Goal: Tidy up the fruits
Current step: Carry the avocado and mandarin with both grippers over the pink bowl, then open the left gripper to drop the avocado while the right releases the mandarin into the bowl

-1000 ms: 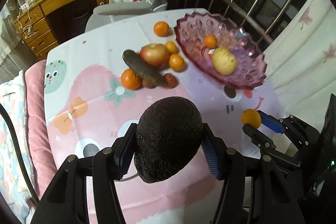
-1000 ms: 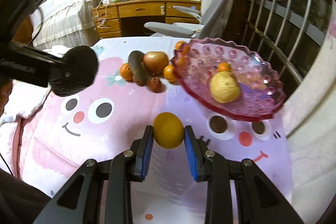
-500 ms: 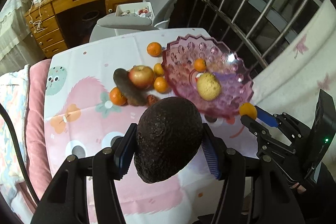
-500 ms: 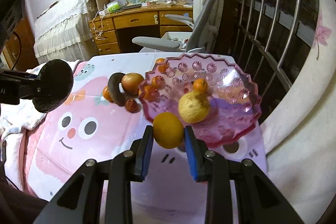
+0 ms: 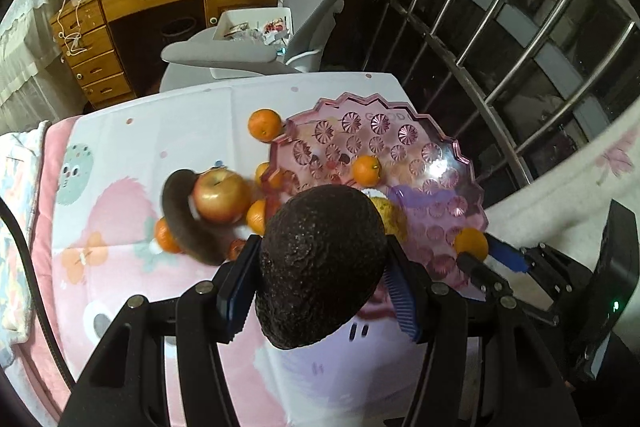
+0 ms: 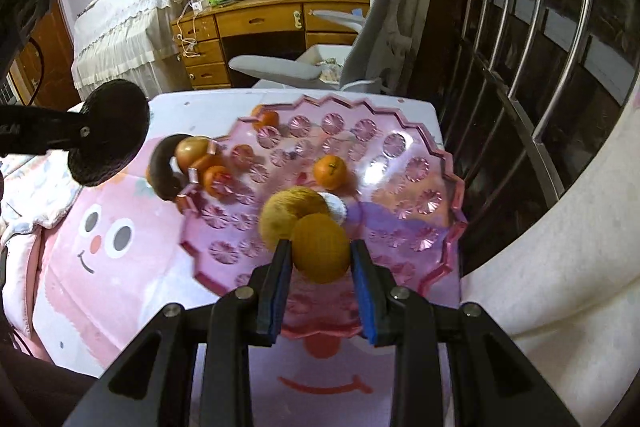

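Carrying fruit above the pink glass bowl (image 6: 436,155).
An avocado (image 5: 320,263) is sitting clamped in the left gripper (image 5: 320,287) while the right gripper (image 6: 322,259) is pinching a small orange (image 6: 320,247) (both hovering over the bowl's near edge); more fruit is lying on the tablecloth (image 5: 132,143) beside it.

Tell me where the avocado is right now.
The avocado is clamped in the left gripper, held above the tablecloth at the near-left rim of the pink bowl; in the right wrist view it hangs at far left, beside the apple.
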